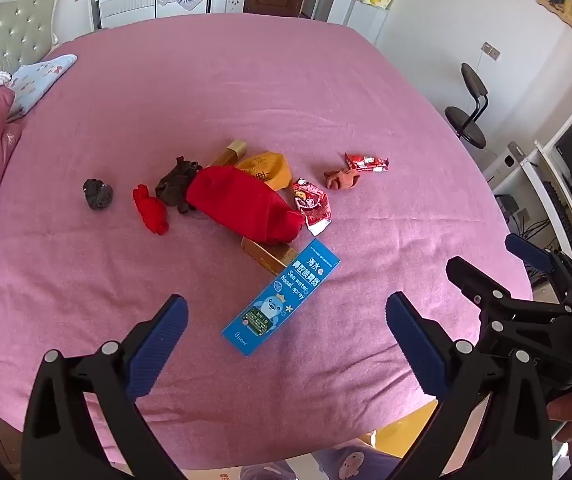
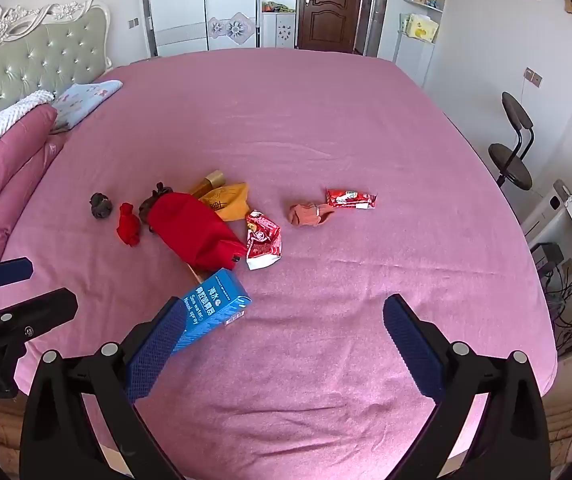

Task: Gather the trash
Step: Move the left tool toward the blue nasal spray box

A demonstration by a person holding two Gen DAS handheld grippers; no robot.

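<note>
1. The trash lies in a loose group near the middle of a bed with a pink sheet (image 1: 286, 80).
2. Nearest to the grippers is a blue nasal spray box (image 1: 281, 300). It lies flat, and its far end rests on a gold box (image 1: 265, 256).
3. A large red cloth (image 1: 241, 208) covers part of the gold box. Beside it are a dark brown cloth (image 1: 175, 184), a small red cloth (image 1: 150, 210) and a dark crumpled ball (image 1: 98, 194) further left.
4. Behind the red cloth there is a yellow packet (image 1: 265, 168) and a gold-capped tube (image 1: 233, 150).
5. A red and white wrapper (image 1: 312, 204) lies just right of the red cloth. Well apart to the right are a brownish-pink crumpled piece (image 1: 340, 179) and a red snack wrapper (image 1: 368, 163), touching each other.
6. The left gripper (image 1: 286, 344) hangs above the near edge of the bed, its jaws wide apart and holding nothing.
7. The right gripper (image 2: 286, 344) is also spread wide and empty, beside the left one.
</note>
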